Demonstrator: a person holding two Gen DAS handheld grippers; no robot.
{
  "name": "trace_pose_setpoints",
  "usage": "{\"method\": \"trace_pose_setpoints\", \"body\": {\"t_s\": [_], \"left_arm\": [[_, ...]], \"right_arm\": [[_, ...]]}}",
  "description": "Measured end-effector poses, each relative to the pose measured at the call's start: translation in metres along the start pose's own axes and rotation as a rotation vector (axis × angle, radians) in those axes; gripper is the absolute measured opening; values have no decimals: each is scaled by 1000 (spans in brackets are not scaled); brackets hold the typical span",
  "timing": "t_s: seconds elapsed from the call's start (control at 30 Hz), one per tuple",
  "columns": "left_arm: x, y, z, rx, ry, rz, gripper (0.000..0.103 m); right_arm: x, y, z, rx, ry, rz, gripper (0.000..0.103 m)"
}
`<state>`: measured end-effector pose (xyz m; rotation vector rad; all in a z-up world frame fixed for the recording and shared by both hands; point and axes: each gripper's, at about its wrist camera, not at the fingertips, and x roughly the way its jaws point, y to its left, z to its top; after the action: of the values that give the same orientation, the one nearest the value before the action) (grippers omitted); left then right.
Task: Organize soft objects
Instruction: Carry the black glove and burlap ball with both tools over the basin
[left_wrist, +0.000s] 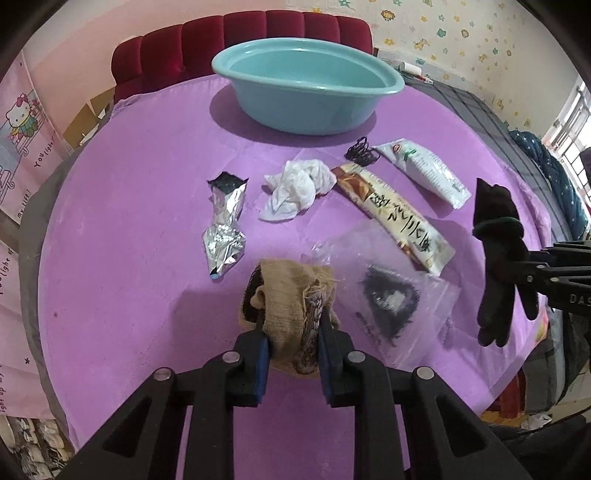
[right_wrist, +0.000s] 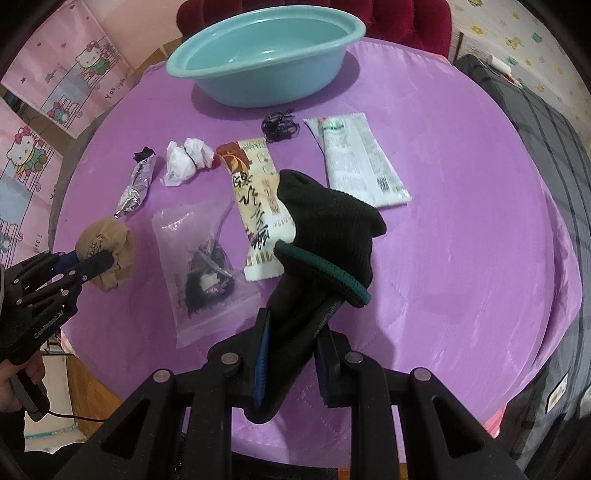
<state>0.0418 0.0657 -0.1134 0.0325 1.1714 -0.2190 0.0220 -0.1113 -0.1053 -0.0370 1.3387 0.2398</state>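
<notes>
- Left wrist view: the left hand-held gripper (left_wrist: 291, 325) pinches a bunched tan knitted sock (left_wrist: 291, 291) between its blue pads, the bundle raised a little above the purple-covered desk (left_wrist: 129, 221) near its front edge.
- Right wrist view: the right hand-held gripper (right_wrist: 291, 354) is clamped on a black knitted glove with a green cuff band (right_wrist: 325, 236), which droops and folds over the jaws, clear of the desk.
- The round teal plastic basin (left_wrist: 306, 88) stands empty at the far edge of the desk, well apart from both loads; I judge it the likely place for the soft things.
- Between grippers and basin lie a crumpled silver foil wrapper (left_wrist: 225, 221), a wad of white plastic film (left_wrist: 295, 188), a long brown-and-cream snack packet (left_wrist: 395, 218), a white sachet (left_wrist: 424, 173), a clear zip bag with a dark item inside (left_wrist: 384, 299) and a tangle of black hair ties (left_wrist: 362, 151).
- To carry well, I would lift both loads high enough that the hanging glove fingers and the sock's loose folds pass over the packets without dragging them.
- Keep the pinch firm: knit slips, and the sock is caught only by part of its bunch.
- Bring each load above the basin's hollow, inside the rim, before letting go, and release one at a time so the two grippers do not crowd each other.
- The risk I see is the glove's free end snagging the snack packet lying just below it.
</notes>
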Motion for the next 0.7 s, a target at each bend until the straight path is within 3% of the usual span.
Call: {"method": "trace_pose_setpoints", "body": {"t_s": [0.7], "left_arm": [[-37,-24,60,11,-68,-9,24]], "right_arm": [[-43,0,65,-138,-92,18,22]]}}
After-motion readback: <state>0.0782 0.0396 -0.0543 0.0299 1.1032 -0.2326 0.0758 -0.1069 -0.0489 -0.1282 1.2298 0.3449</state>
